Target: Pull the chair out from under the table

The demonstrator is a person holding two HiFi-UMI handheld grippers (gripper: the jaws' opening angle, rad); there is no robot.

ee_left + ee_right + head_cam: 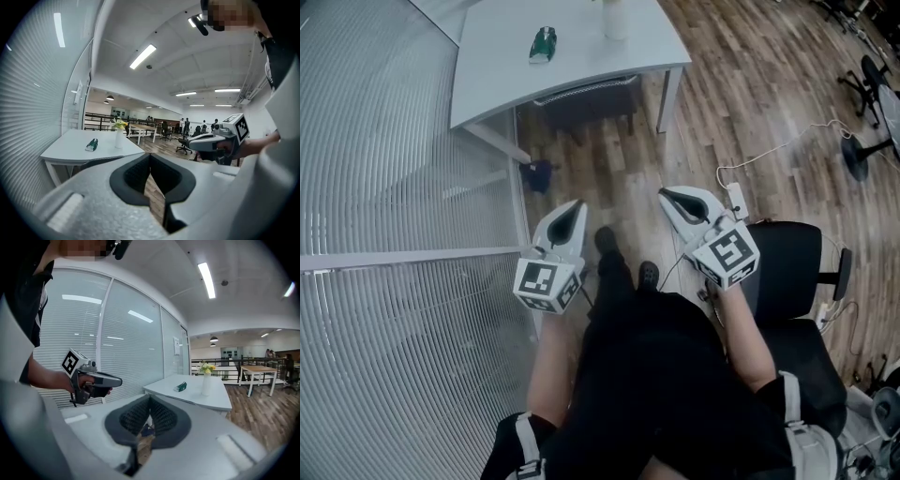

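Observation:
A dark chair (587,100) is tucked under the white table (497,75) at the top of the head view; only its backrest edge (101,160) shows below the tabletop in the left gripper view. My left gripper (575,206) and right gripper (667,195) hover side by side well short of the table, both shut with nothing between their jaws. Each gripper appears in the other's view, the right gripper (191,142) held by a hand, the left gripper (118,380) likewise.
On the table lie a green object (543,44) and a white vase with flowers (118,137). A frosted glass wall (384,234) runs along the left. A black office chair (792,281) stands at my right, with a white cable (769,150) on the wooden floor.

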